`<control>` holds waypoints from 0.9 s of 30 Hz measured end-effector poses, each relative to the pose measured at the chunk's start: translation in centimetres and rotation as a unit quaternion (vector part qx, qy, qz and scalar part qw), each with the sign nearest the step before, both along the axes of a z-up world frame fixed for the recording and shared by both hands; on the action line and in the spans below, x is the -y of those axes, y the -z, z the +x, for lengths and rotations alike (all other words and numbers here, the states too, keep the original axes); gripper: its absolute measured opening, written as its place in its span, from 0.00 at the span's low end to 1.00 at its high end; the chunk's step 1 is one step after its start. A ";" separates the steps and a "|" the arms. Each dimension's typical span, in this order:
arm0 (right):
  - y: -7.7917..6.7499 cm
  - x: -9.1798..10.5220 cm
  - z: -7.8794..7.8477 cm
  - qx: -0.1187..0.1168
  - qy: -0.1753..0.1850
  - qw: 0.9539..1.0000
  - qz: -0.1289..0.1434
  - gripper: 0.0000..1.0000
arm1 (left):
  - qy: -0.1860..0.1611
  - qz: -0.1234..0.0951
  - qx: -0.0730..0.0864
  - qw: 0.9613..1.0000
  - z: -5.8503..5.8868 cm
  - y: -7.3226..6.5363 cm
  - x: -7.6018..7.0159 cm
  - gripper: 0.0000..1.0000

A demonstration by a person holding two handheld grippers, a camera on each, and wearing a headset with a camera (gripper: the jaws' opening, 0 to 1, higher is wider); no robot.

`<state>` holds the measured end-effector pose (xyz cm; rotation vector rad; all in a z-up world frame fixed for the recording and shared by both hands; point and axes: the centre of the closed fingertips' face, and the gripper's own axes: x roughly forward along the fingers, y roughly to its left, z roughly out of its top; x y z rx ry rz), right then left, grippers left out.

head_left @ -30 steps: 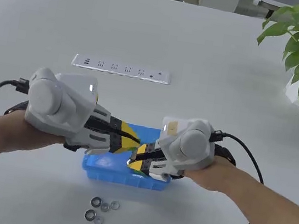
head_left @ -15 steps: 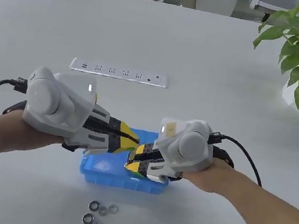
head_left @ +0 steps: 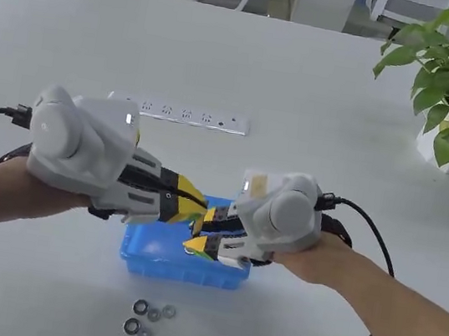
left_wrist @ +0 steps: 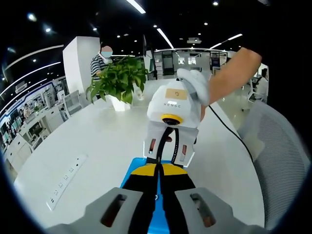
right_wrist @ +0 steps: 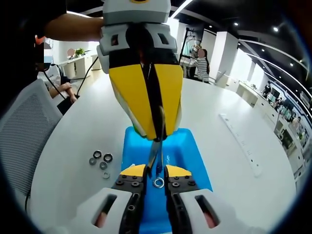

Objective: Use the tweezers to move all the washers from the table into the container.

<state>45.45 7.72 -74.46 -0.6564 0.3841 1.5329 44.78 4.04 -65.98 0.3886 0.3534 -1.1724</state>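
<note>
over the blue container [head_left: 144, 256], head view, the left gripper [head_left: 198, 206] and right gripper [head_left: 194, 245] meet tip to tip; loose washers [head_left: 148, 320] lie on the table [head_left: 318, 106] just beside it.

left gripper view: its jaws sit nearly together.

right gripper view: the left gripper clamps the tweezers [right_wrist: 157, 144], arms pressed close, tips by a single washer [right_wrist: 158, 183] over the container; whether they pinch it cannot be told. the right jaws flank the tips.
</note>
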 end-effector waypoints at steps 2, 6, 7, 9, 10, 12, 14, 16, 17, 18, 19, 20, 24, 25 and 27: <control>-0.3 0.0 -0.1 0.003 0.001 1.000 0.001 0.16 | 0.000 -0.002 -0.001 1.000 -0.2 -0.3 0.1 0.05; -1.1 0.1 -0.5 0.007 0.006 1.000 0.005 0.17 | 0.001 -0.006 -0.001 1.000 -0.7 -0.9 0.2 0.05; -1.3 0.2 -0.6 0.008 0.007 1.000 0.006 0.18 | 0.001 -0.006 0.000 1.000 -0.9 -1.0 0.2 0.05; -1.6 0.3 -0.8 0.010 0.010 1.000 0.007 0.19 | 0.002 -0.009 -0.001 1.000 -1.2 -1.3 0.2 0.05; -1.8 0.3 -0.9 0.011 0.011 1.000 0.008 0.19 | 0.002 -0.009 0.000 1.000 -1.3 -1.4 0.2 0.05; -2.2 0.4 -1.1 0.012 0.014 1.000 0.011 0.20 | 0.004 -0.011 0.001 1.000 -1.7 -1.8 0.3 0.05; -2.5 0.5 -1.3 0.014 0.017 1.000 0.013 0.21 | 0.004 -0.013 0.004 1.000 -2.0 -2.0 0.3 0.05; -2.8 0.6 -1.6 0.012 0.021 1.000 0.015 0.23 | 0.006 -0.016 0.001 1.000 -2.4 -2.2 0.4 0.05; -2.9 0.7 -1.6 0.011 0.023 1.000 0.015 0.24 | 0.006 -0.016 0.001 1.000 -2.5 -2.3 0.4 0.05; -3.0 0.8 -1.8 0.009 0.026 0.999 0.017 0.24 | 0.007 -0.016 0.001 1.000 -2.7 -2.3 0.4 0.05; -3.1 0.9 -1.9 0.007 0.028 0.999 0.018 0.25 | 0.008 -0.016 0.000 1.000 -2.9 -2.4 0.4 0.05; -3.2 1.0 -2.1 0.006 0.030 0.999 0.019 0.26 | 0.008 -0.018 -0.001 1.000 -3.0 -2.4 0.4 0.05; -3.3 1.5 -2.5 0.000 0.040 0.999 0.019 0.28 | 0.009 -0.021 -0.004 1.000 -3.7 -2.5 0.4 0.05; -3.3 1.6 -2.6 0.000 0.040 0.999 0.019 0.28 | 0.009 -0.021 -0.005 1.000 -3.8 -2.5 0.4 0.05; -3.4 1.9 -2.8 -0.002 0.045 0.999 0.019 0.29 | 0.011 -0.022 -0.006 1.000 -4.2 -2.4 0.3 0.05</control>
